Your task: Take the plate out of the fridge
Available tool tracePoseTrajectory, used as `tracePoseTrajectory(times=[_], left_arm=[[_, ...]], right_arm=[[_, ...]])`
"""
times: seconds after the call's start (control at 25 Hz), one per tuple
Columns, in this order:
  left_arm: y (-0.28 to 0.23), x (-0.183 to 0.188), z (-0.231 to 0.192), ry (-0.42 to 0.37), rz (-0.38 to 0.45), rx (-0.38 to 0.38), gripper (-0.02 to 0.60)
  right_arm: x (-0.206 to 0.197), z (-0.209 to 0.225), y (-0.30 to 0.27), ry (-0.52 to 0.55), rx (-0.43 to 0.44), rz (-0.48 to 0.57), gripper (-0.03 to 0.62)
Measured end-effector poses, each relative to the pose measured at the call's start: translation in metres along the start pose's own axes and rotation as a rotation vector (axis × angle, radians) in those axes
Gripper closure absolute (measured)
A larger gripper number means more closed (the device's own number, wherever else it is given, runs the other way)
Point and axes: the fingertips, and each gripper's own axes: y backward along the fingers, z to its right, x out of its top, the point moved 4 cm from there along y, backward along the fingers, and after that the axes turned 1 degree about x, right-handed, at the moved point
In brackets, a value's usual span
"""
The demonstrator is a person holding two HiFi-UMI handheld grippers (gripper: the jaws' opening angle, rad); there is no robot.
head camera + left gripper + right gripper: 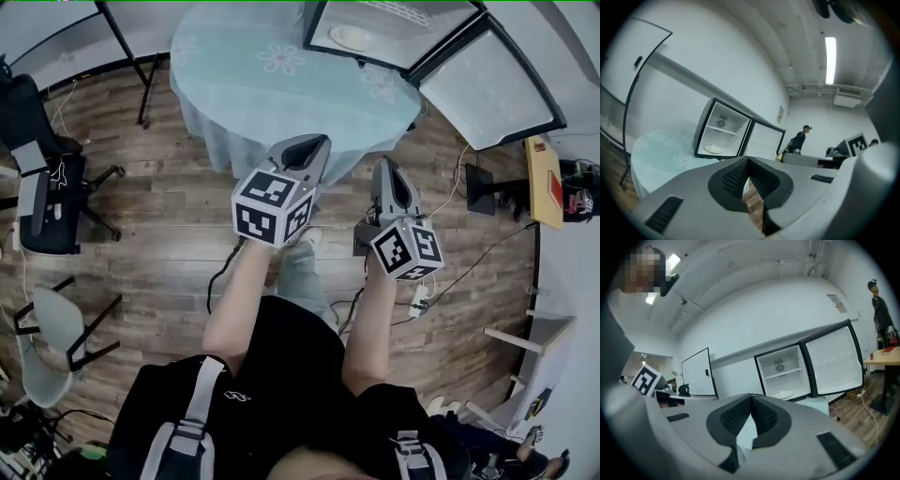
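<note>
Held above the wood floor (169,216), short of the round table (244,84): left gripper (310,142) and right gripper (385,167), both pressed together, empty. Lying inside the open fridge (405,67) on that table: the plate (353,37).

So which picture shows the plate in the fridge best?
Left gripper view: the round white plate lies whole inside the open black-framed fridge. Head view shows it at the top edge; right gripper view, partly hidden.

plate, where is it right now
In the left gripper view the plate sits left of centre, on the floor of the open fridge, under its shelf; the fridge stands on the round table.
</note>
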Motion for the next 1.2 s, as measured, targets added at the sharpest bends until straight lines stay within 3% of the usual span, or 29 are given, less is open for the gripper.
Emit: tracePoseTrajectory(times=[0.08,0.24,0.44,0.6,0.76,1.0,1.12,1.2], left_arm=[[-0.020,-0.007,0.007,-0.022,-0.007,-0.008,0.580],[-0.059,-0.012,-0.003,0.107,-0.006,0.019,0.580],[-0.107,0.006,-0.012,0.139,0.012,0.076,0.580],[-0.151,0.026,0.000,0.191,0.054,0.058,0.580],[-0.194,0.051,0.020,0.188,0.080,0.031,0.580],[-0.221,0.049,0.006,0.216,0.044,0.211,0.580],[-0.227,0.051,0.001,0.239,0.056,0.230,0.580],[-0.225,0.057,-0.001,0.208,0.070,0.245,0.580]], right_arm=[[-0.001,0.013,-0.013,-0.028,0.012,0.005,0.592],[0.000,0.049,-0.038,-0.095,0.028,0.008,0.592],[0.009,0.099,-0.055,-0.151,0.023,0.015,0.592],[0.042,0.139,-0.068,-0.139,0.045,0.036,0.592],[0.082,0.186,-0.071,-0.166,0.063,0.097,0.592],[0.080,0.223,-0.093,-0.195,0.119,0.006,0.592],[0.080,0.233,-0.098,-0.211,0.120,0.009,0.592],[0.080,0.235,-0.105,-0.230,0.125,0.021,0.592]])
